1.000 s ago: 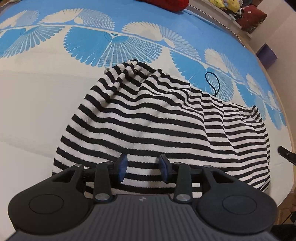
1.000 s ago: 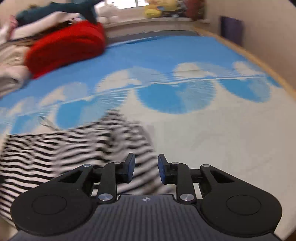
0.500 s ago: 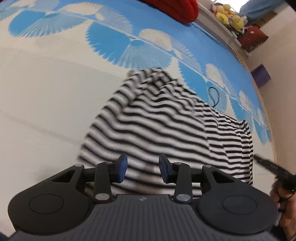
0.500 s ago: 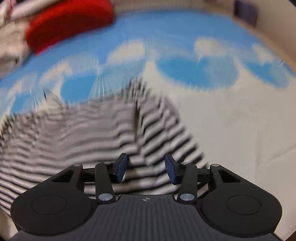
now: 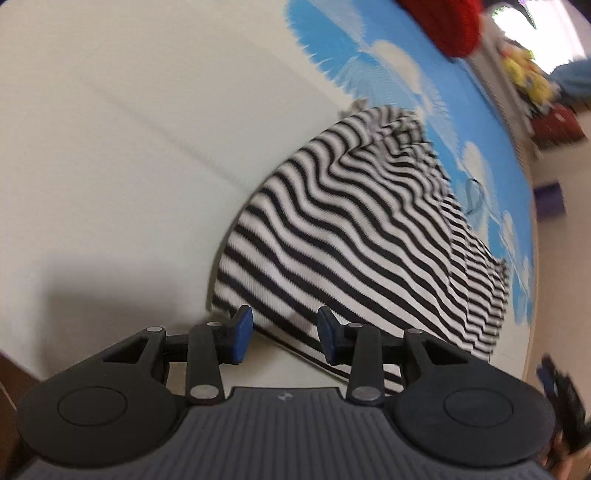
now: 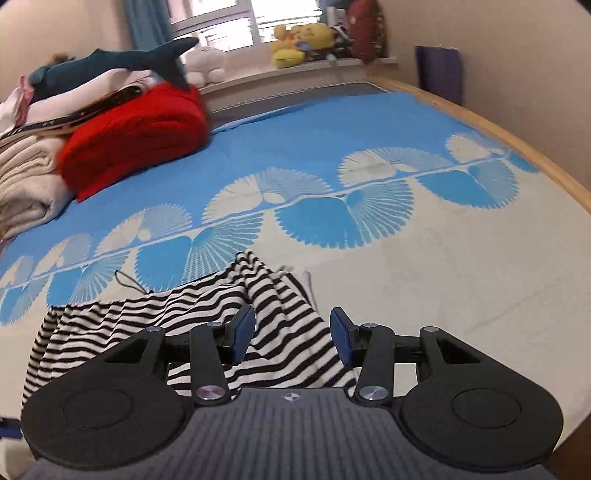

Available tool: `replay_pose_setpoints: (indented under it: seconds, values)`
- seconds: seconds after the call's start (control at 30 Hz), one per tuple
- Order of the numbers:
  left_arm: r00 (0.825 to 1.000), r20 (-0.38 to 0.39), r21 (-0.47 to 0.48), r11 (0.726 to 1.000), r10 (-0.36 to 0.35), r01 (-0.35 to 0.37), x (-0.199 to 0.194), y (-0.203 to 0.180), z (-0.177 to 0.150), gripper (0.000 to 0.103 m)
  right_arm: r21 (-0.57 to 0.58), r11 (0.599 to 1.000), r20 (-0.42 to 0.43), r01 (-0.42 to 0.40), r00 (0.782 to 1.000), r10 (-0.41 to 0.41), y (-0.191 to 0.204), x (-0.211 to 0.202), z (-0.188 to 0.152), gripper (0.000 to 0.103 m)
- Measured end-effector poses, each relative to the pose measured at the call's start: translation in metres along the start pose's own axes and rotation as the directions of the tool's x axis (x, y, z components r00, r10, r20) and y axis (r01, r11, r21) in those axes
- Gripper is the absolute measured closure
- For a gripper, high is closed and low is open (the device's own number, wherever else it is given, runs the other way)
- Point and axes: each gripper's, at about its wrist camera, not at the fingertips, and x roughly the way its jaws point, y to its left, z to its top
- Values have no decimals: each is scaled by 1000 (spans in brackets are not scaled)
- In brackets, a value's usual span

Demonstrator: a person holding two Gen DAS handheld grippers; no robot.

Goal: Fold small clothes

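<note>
In the left wrist view, the striped garment lies rumpled on the bedspread, on its cream part, with its far end reaching the blue fan pattern. The left gripper hangs over the garment's near corner, its blue pads standing apart; the jaws have just been opening a little, and the cloth's hem shows in the gap between them without either pad pressing on it, so the gripper is released. A thin black cord loop lies on the bedspread just beyond the garment's far edge. A red cushion sits well beyond the garment at the top of the frame, and a blurred part of the other gripper shows past the garment's right corner. In the right wrist view, the right gripper is above the bunched end of the striped garment, jaws parted and holding nothing; striped cloth is seen through the gap, lower than the pads. Their opening has widened within the last second. From here the garment spreads leftward along the cream band of the bedspread. Far behind the garment, the red cushion leans against a pile of folded clothes topped by a plush shark.
</note>
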Motion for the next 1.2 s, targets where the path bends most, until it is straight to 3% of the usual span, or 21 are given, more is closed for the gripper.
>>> replay_pose_setpoints:
  seconds: [0.2, 0.3, 0.5, 0.53, 0.6, 0.67, 0.77, 1.0, 1.1, 1.2]
  values:
    - [998, -27, -200, 978, 52, -56, 18, 2, -11, 36, -57, 998, -8, 21, 1000, -22, 5, -4, -2, 56]
    - [997, -44, -257, 963, 71, -80, 26, 5, -13, 33, -59, 998, -9, 29, 1000, -30, 3, -8, -2, 56]
    - [999, 8, -317, 947, 50, -45, 30, 4, -9, 29, -30, 999, 2, 43, 999, -43, -8, -13, 1, 56]
    - [999, 22, -326, 945, 46, -36, 30, 3, -7, 31, -26, 999, 1, 47, 999, -47, -10, -13, 1, 56]
    - [998, 43, -311, 950, 39, -24, 31, -2, -3, 63, -21, 998, -5, 56, 998, -57, -13, -12, 1, 56]
    - [998, 62, -288, 958, 14, 4, 30, -7, -2, 84, -17, 998, -5, 62, 998, -62, -16, -11, 1, 56]
    - [994, 110, -216, 976, 17, 7, 23, -21, -2, 88, -16, 998, -7, 67, 998, -67, -17, -10, 1, 56]
    - [984, 179, -131, 990, -20, 43, -6, -24, -11, 91, -6, 999, -4, 53, 999, -53, -5, -5, 3, 56]
    - [979, 206, -101, 995, 0, 22, -17, -28, -13, 91, -12, 999, -6, 35, 999, -35, 5, -2, 4, 56]
    - [969, 236, -49, 997, 71, -62, -28, -36, -16, 91, -23, 1000, -3, 13, 1000, -13, 15, -1, 4, 56]
